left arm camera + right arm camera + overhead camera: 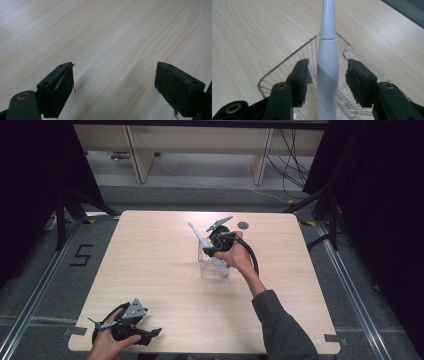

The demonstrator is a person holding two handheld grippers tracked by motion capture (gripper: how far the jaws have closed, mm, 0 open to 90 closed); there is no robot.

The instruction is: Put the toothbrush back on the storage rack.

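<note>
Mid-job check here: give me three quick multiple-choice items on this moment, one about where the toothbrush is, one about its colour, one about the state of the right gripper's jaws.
1. Where does the electric toothbrush rest?
A. In the clear plastic tray
B. Flat on the bare table
C. In the left gripper

2. What colour is the toothbrush?
A. Black
B. White with a pale grey band
C. Red

3. How do the right gripper jaws stand?
A. Shut on the toothbrush
B. Shut on the tray's rim
C. Open, one on each side of the handle

Answers:
1 A, the handle's lower end sits inside the tray's walls and it leans out over the rim.
2 B, the right gripper view shows a white body with a grey diagonal band.
3 C, a gap shows between each pad and the handle.
</note>
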